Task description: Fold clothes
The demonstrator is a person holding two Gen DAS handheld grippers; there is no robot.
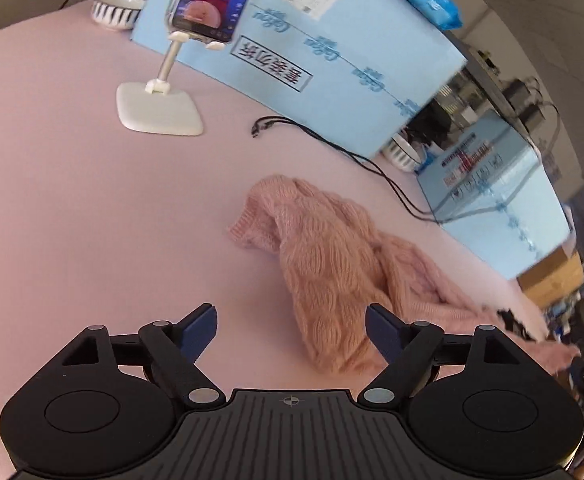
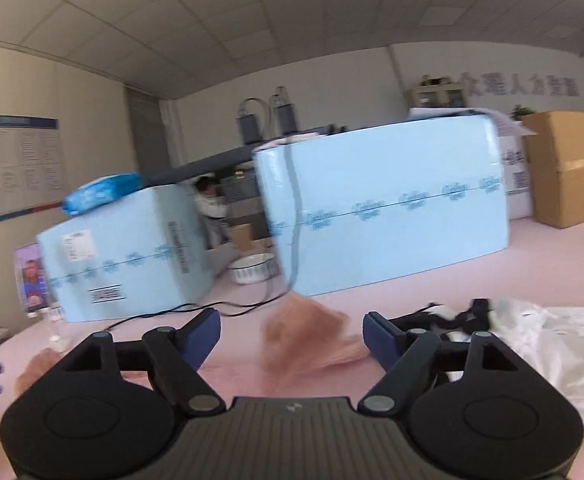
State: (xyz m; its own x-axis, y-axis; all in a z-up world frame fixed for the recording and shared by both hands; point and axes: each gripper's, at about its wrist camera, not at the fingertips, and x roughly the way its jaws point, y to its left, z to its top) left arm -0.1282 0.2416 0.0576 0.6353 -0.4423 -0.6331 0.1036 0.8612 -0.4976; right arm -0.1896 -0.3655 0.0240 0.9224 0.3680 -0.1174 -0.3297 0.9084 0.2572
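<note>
My left gripper (image 1: pixel 291 330) hangs with jaws spread and empty just short of the crumpled pink knit sweater (image 1: pixel 332 272), which lies mid-tabletop (image 1: pixel 72 200) toward the boxed far edge. My right gripper (image 2: pixel 291 338) gapes empty too. I judge folding hasn't started; next I need to spread the sweater flat. Blue cartons (image 1: pixel 332 60) line the edge.

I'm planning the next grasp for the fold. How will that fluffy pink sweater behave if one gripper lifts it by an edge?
The pink sweater lies bunched in soft humps, so it will probably droop and hang rather than hold shape. Its thick, fuzzy cable knit should grip the pads and not slip. Being loosely heaped on the smooth pink table, it may drag and unfurl when pulled.
</note>
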